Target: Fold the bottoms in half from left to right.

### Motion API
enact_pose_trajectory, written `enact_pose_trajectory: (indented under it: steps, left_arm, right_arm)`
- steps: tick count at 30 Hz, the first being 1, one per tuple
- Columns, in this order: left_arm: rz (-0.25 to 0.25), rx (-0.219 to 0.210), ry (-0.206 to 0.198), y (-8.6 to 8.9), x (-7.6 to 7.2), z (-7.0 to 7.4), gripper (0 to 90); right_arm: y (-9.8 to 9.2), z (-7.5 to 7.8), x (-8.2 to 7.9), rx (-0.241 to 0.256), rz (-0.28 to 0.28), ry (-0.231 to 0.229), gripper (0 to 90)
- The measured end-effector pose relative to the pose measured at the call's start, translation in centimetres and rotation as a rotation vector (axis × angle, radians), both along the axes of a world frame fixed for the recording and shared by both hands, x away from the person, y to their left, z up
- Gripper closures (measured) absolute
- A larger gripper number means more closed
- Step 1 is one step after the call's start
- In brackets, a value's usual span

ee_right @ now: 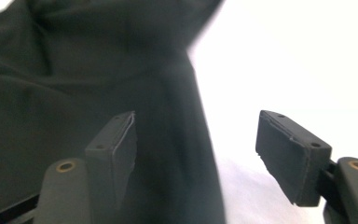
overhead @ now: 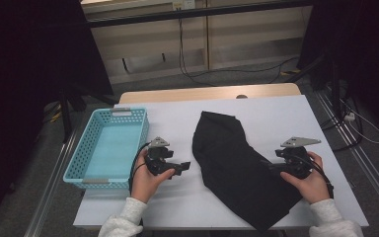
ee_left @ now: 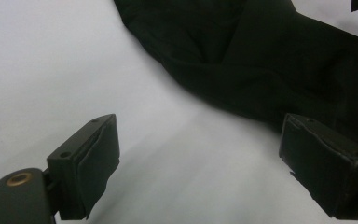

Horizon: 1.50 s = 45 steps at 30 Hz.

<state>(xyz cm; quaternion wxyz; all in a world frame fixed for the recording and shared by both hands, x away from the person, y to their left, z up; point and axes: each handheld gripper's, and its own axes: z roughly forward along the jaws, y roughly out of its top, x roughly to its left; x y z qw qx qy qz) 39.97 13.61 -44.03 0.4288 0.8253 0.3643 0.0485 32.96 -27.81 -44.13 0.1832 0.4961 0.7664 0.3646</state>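
Both pairs of jaws stand wide apart and hold nothing: the left gripper (overhead: pixel 181 167) hovers over bare tabletop just beside the near left edge of the black garment (overhead: pixel 237 165), and the right gripper (overhead: pixel 272 167) is poised at the cloth's right edge, one pad (ee_right: pixel 116 149) over the fabric and the other pad (ee_right: pixel 291 154) over the white table (overhead: pixel 286 111). From the left gripper's own view the garment (ee_left: pixel 270 70) lies ahead, rumpled, with one finger (ee_left: pixel 326 165) close to its hem and the other finger (ee_left: pixel 91 163) over the plain surface. From above, the garment runs in a long, loosely folded strip from the middle of the table down to its near edge, where the lower end appears to hang slightly over. A turquoise basket (overhead: pixel 90 148) sits empty to the left, well apart from the cloth. The step in hand looks like the approach before a first grasp, each gripper lining up on its own side of the fabric. Next, each would need to drop low enough for one jaw to slip under a single layer at the edge, then close; the thin, limp cloth may bunch or slide instead of lifting cleanly.
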Motion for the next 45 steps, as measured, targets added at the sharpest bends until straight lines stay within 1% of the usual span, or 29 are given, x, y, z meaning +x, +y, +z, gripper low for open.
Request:
enact_pose_trajectory:
  steps: [2,3,5,7,10,12,14,16,17,19,21,23,26,27,28,29,31,34,35,36,37,38,40,41,43,45]
  left_arm:
    - [0.0,0.001,0.001,0.0,0.0,0.0,12.3]
    - [0.003,0.0,0.0,0.0,0.0,0.0,12.3]
    - [0.001,0.006,0.001,0.1,0.0,0.1,12.3]
    - [-0.001,0.005,-0.002,0.0,0.0,0.2,12.3]
    - [0.003,0.001,-0.002,-0.1,0.0,0.1,12.3]
    - [0.001,0.002,0.0,0.0,0.1,0.2,12.3]
    - [0.002,0.003,-0.005,-0.1,0.2,0.2,12.3]
    - [0.002,0.0,-0.003,-0.1,0.2,0.2,12.3]
    - [0.0,0.001,-0.001,-0.2,0.2,0.2,12.3]
    - [-0.006,0.006,-0.002,-0.3,0.2,0.2,12.3]
    - [-0.005,0.001,-0.003,-0.5,0.2,0.2,12.3]
    - [-0.008,0.001,-0.005,-0.6,0.3,0.2,12.4]
    - [-0.002,0.001,-0.002,-0.6,0.3,0.1,12.4]
    - [-0.001,0.001,-0.003,-0.6,0.3,0.1,12.4]
    - [-0.001,0.001,-0.003,-0.6,0.3,0.1,12.4]
    - [-0.005,0.0,-0.006,-0.7,0.4,0.2,12.4]
    - [-0.005,-0.001,-0.007,-0.8,0.4,0.2,12.4]
    - [-0.006,0.002,-0.007,-0.8,0.4,0.1,12.4]
    - [0.009,0.005,-0.007,-1.0,0.3,0.1,12.4]
    - [0.009,0.005,-0.007,-1.0,0.3,0.1,12.4]
    - [-0.005,0.007,-0.007,-1.0,0.4,0.0,12.4]
    - [-0.005,0.007,-0.007,-1.0,0.4,0.0,12.4]
    - [-0.002,0.007,-0.009,-1.0,0.5,0.1,12.5]
    - [0.0,0.004,-0.01,-1.1,0.6,0.1,12.5]
    - [0.0,-0.001,-0.007,-1.2,0.7,0.2,12.5]
    - [-0.001,0.0,-0.012,-1.2,0.8,0.2,12.5]
  right_arm:
    - [-0.2,-0.2,-0.1,-0.003,-0.004,0.018,30.4]
    - [-0.3,-0.3,-0.2,-0.007,-0.003,0.024,32.4]
    - [-0.4,-0.4,-0.3,-0.015,-0.001,0.031,32.9]
    - [-0.5,-0.6,-0.5,-0.006,0.0,0.041,35.2]
    - [-0.4,-0.9,-0.5,-0.013,0.011,0.056,37.4]
    - [-0.2,-1.3,-0.4,-0.014,0.019,0.078,39.6]
    - [0.0,-1.5,-0.5,-0.021,0.017,0.063,41.6]
    - [0.3,-1.4,-0.6,-0.009,0.029,0.073,45.0]
    - [0.6,-1.4,-0.7,-0.011,0.034,0.072,46.3]
    - [0.8,-1.4,-0.8,-0.04,0.032,0.067,52.9]
    - [0.9,-1.3,-0.9,-0.023,0.037,0.075,59.8]
    - [0.7,-1.4,-0.9,-0.008,0.031,0.075,64.5]
    - [0.5,-1.4,-0.9,0.021,0.024,0.091,73.9]
    - [0.4,-1.4,-0.9,0.031,0.026,0.097,76.3]
    - [0.4,-1.4,-0.9,0.031,0.026,0.097,76.3]
    - [0.3,-1.5,-0.9,0.053,0.036,0.105,81.4]
    - [0.3,-1.5,-0.9,0.069,0.048,0.113,85.2]
    - [0.2,-1.4,-0.8,0.075,0.054,0.122,86.8]
    - [0.1,-1.2,-0.7,0.062,0.064,0.132,87.6]
    - [0.0,-1.2,-0.7,0.055,0.066,0.128,87.6]
    - [-0.2,-1.1,-0.7,0.054,0.07,0.131,87.6]
    - [-0.4,-1.0,-0.6,0.058,0.073,0.132,87.6]
    - [-0.8,-0.9,-0.6,0.053,0.066,0.125,87.6]
    - [-1.3,-0.8,-0.5,0.052,0.055,0.121,87.6]
    - [-1.7,-0.7,-0.5,0.056,0.047,0.117,87.6]
    - [-1.9,-0.7,-0.5,0.059,0.039,0.114,87.6]
